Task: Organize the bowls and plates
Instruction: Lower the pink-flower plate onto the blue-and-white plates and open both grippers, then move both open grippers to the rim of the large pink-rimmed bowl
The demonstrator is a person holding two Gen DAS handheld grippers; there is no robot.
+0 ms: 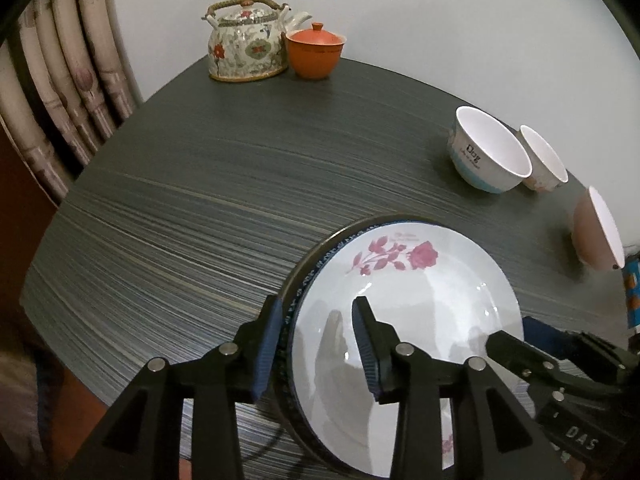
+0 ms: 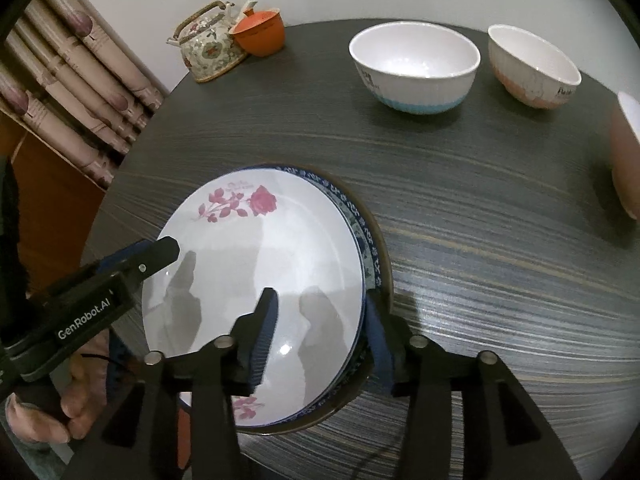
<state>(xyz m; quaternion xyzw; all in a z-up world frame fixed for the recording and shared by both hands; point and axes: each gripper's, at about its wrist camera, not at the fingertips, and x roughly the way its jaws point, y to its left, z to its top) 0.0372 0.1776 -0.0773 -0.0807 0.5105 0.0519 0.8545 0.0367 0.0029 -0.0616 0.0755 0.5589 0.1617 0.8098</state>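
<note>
A white rose-print plate (image 1: 404, 304) (image 2: 256, 272) lies on top of a blue-patterned plate (image 2: 362, 236) and a dark-rimmed plate on the round table. My left gripper (image 1: 316, 344) straddles the stack's left rim, jaws apart, one finger outside and one over the top plate. My right gripper (image 2: 320, 336) straddles the right rim the same way, jaws apart. Three bowls stand beyond: a blue-based one (image 1: 488, 148) (image 2: 416, 68), a pink-based one (image 1: 544, 160) (image 2: 532, 68), and a brownish one (image 1: 596, 232) (image 2: 626, 160) at the right edge.
A floral teapot (image 1: 246, 40) (image 2: 208, 44) and an orange lidded cup (image 1: 316, 52) (image 2: 260, 32) stand at the table's far edge by the wall. Curtains (image 1: 60, 80) hang to the left. The dark wood-grain table (image 1: 200, 200) extends left of the plates.
</note>
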